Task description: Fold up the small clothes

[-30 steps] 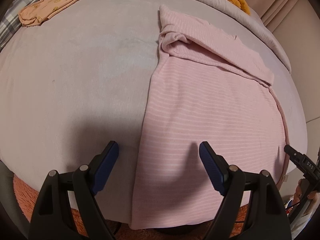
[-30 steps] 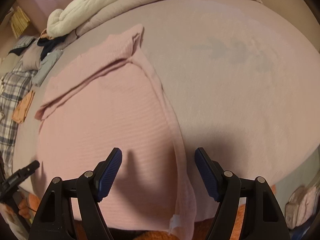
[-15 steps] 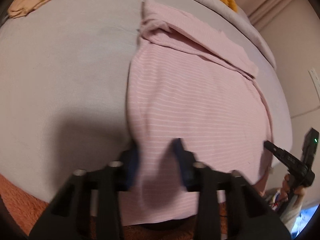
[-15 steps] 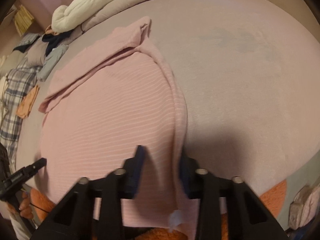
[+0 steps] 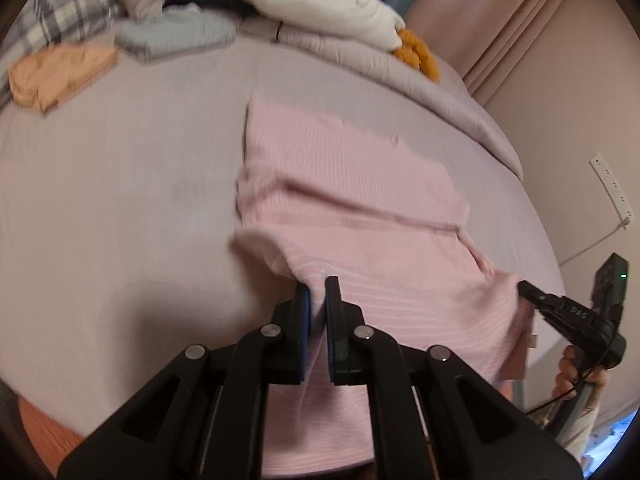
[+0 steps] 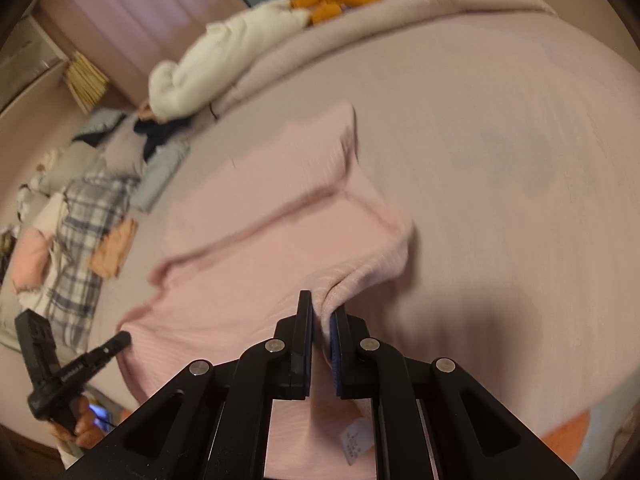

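I've got both grippers, left and right, fingers just closed and pinching the near hem of the pink top, which lies on the mauve bed. Pillows and folded clothes crowd the headboard end, beige curtains beyond.

Bedroom, warm dim light.
A bed is filling the view; curtains are hanging far right beside a pink wall.
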Available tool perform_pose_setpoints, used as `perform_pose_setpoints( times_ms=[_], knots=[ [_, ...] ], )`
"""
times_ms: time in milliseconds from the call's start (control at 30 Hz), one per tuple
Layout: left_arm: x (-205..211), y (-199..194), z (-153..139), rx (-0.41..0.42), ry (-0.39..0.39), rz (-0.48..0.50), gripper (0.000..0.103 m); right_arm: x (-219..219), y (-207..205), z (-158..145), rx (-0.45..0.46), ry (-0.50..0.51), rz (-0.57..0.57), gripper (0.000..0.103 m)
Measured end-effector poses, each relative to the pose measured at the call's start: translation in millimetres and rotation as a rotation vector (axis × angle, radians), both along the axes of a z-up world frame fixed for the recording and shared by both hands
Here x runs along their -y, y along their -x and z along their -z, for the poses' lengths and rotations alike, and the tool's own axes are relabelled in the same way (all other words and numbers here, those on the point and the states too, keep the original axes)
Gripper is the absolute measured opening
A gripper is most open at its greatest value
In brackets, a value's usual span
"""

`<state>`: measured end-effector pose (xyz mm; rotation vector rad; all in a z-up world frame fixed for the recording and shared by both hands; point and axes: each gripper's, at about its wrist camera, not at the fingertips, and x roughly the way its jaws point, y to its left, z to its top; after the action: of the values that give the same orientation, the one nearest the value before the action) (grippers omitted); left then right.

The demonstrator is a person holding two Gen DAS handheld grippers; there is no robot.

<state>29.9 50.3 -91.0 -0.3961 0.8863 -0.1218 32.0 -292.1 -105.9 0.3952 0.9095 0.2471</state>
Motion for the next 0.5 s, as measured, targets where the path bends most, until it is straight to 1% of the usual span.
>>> perform_pose_setpoints(
  times_ms=[100,167,267,400,467,500],
  knots=[
    [0,-23,3,0.006,-0.029,-0.012,0.006,-2,-17,-4,0.042,0.042,0.019,0.009],
    [4,-38,9,0.003,-0.047,-0.012,0.007,-4,-32,1,0.038,0.039,0.012,0.009],
    [4,-56,23,-0.017,-0.097,-0.009,0.007,-9,-52,17,0.013,0.063,0.017,0.009],
    [2,-78,46,-0.076,-0.117,-0.001,0.008,-7,-70,39,-0.057,0.087,0.033,0.009],
    [3,-87,60,-0.117,-0.166,0.006,0.009,-8,-75,46,-0.075,0.101,0.037,0.009],
    [4,-90,66,-0.125,-0.168,0.011,0.009,-9,-75,50,-0.08,0.104,0.037,0.009]
  ],
)
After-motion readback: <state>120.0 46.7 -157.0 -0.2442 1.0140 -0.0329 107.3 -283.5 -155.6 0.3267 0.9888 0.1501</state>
